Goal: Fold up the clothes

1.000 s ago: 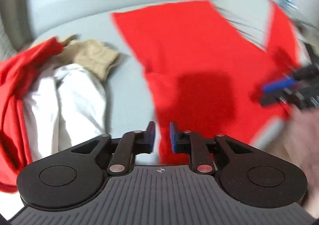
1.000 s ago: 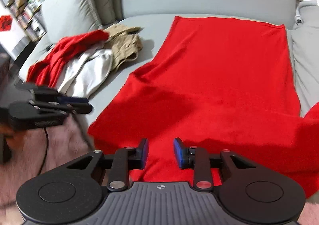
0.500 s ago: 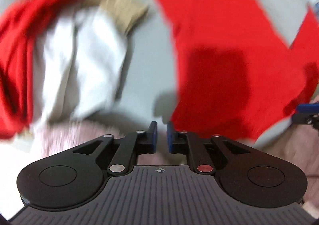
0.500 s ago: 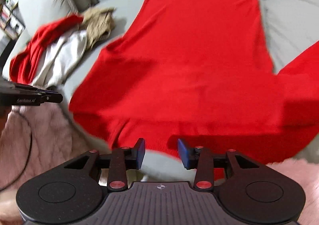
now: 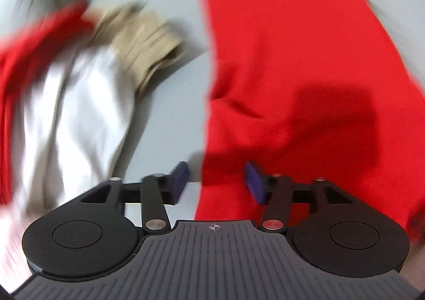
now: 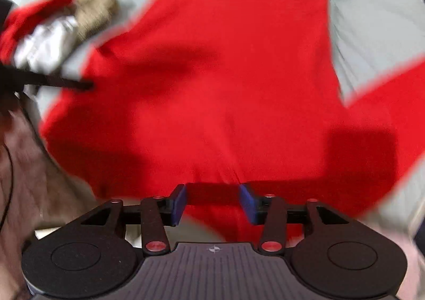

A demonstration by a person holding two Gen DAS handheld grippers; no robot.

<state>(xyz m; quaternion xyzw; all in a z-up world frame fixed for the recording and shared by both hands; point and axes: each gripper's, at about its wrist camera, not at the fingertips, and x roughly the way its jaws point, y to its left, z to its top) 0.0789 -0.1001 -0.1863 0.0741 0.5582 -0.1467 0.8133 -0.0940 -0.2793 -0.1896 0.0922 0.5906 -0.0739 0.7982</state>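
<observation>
Clearly the red garment [image 6: 225, 82] is soft, light knit cloth: it lies spread nearly flat over the grey sofa seat [image 5: 170, 93], with shallow wrinkles and its near hem drooping over the seat's front edge. It will likely sag and drag rather than hold shape, so a pinch at a hem or corner looks safer than a grab mid-panel.

The left gripper [image 5: 214, 179] has its jaws spread, empty, straddling the garment's side edge at about 6 o'clock in its view; that edge runs up toward 12. The right gripper [image 6: 212, 200] is likewise spread and empty, the near hem lying just between its blue pads [image 6: 178, 203]. A sleeve [image 6: 393, 103] stretches toward 3 o'clock.

A pile of other clothes [image 5: 79, 82], red, white and tan, sits at 9 to 10 o'clock, apart from the spread garment. Both views are motion-blurred.
</observation>
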